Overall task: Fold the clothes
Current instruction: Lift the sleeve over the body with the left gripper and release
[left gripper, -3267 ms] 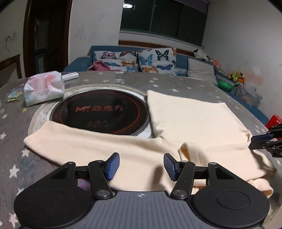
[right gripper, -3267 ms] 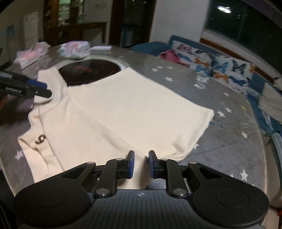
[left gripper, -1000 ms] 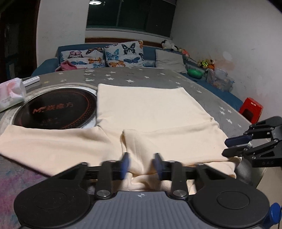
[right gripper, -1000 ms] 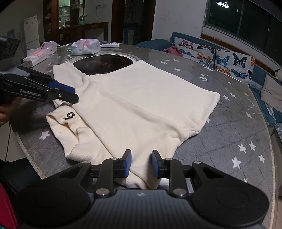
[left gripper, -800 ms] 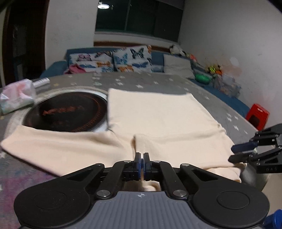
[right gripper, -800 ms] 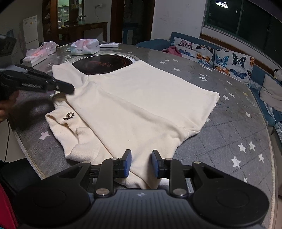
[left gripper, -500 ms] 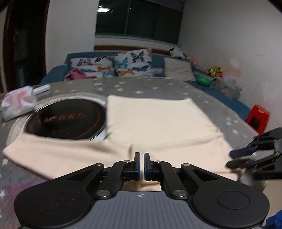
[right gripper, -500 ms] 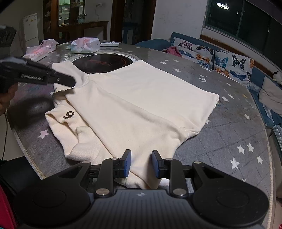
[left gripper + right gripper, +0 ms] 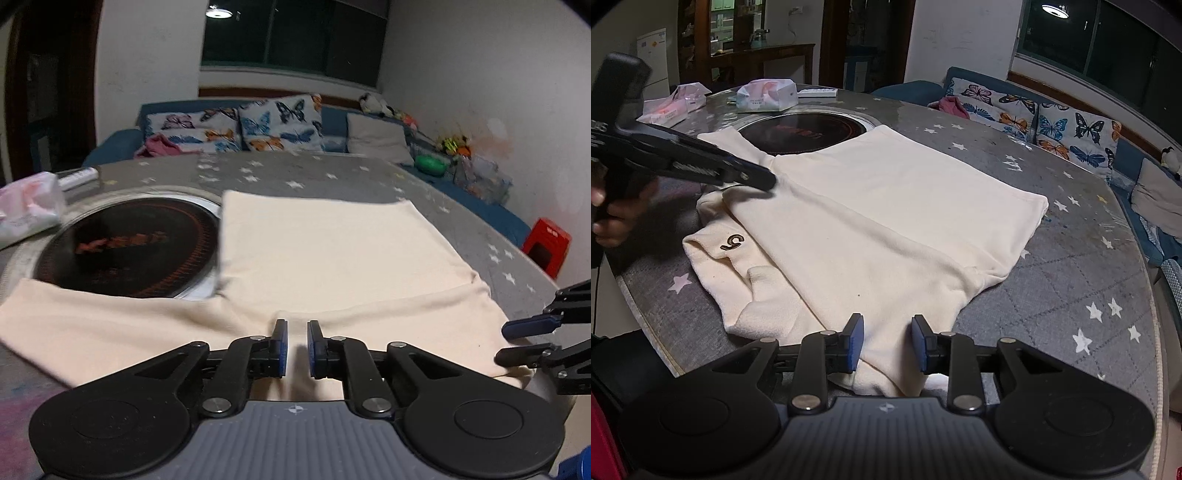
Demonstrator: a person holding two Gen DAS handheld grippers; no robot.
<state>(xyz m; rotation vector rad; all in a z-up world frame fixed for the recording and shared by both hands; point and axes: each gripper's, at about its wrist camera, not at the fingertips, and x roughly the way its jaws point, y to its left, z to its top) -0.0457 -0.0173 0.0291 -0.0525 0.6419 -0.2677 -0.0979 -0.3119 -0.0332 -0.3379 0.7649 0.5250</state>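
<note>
So this looks like mid-fold on a cream sweatshirt (image 9: 886,221) spread on the round grey star-print worktop (image 9: 1071,295), one corner reaching over the dark built-in hob (image 9: 805,131).

Left hand-held gripper (image 9: 294,345): jaws are opening, a narrow gap, with cloth right beneath the tips. The view is blurry, so I can't say for sure the pads are clear of it, but it reads as letting go. Right hand-held gripper (image 9: 887,343): also easing open, a bit wider, straddling the near edge of the fabric without pinching it as far as I can see.

Orientation: the body's long axis runs from the neck end near the person out across the worktop towards the butterfly cushions (image 9: 1052,122), hem on the far side. One sleeve (image 9: 92,325) sticks out sideways past the hob; the cuff with the little logo (image 9: 732,242) is folded in.

Next move, I'd guess: grab that loose sleeve and bring it over the body, keeping the edge square.
</note>
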